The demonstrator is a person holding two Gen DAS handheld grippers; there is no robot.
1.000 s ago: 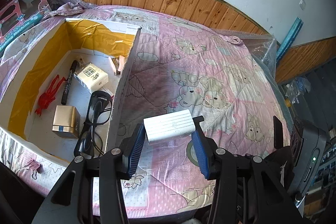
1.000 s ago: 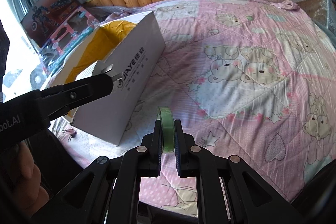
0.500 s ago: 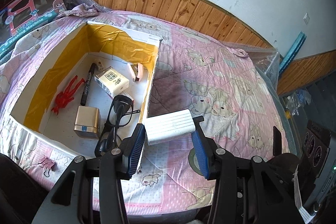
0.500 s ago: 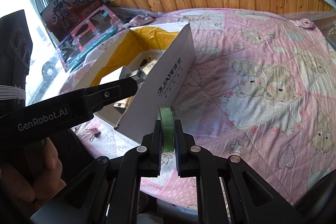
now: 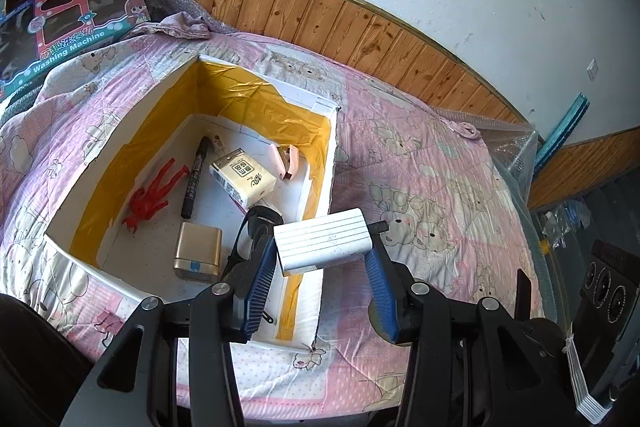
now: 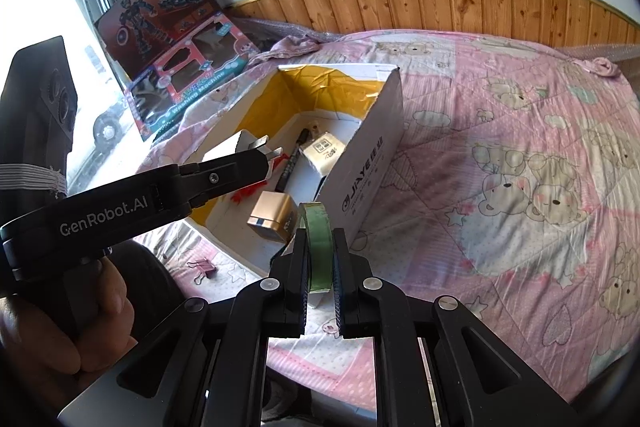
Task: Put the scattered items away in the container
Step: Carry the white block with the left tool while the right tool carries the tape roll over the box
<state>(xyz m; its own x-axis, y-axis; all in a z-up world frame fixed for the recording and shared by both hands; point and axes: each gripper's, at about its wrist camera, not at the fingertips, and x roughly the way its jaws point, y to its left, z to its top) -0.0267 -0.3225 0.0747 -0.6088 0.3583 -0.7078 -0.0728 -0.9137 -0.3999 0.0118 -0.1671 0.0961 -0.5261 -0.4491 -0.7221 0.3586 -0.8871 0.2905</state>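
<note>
Holding: left gripper [image 5: 322, 267] clamps white ribbed rectangular plastic block [image 5: 323, 241] by its short ends, rigid, likely light; right gripper [image 6: 321, 259] pinches green tape roll [image 6: 317, 243] flat-sided, above white cardboard box [image 6: 370, 163].

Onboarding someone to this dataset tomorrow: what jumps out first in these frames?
The open white box with yellow-taped inner walls sits on the pink bear quilt, already holding a red figure, a marker, a tissue pack and a gold block. The left gripper carries a white lined case over the box's near corner; the right gripper has its jaws shut on a green tape roll.
</note>
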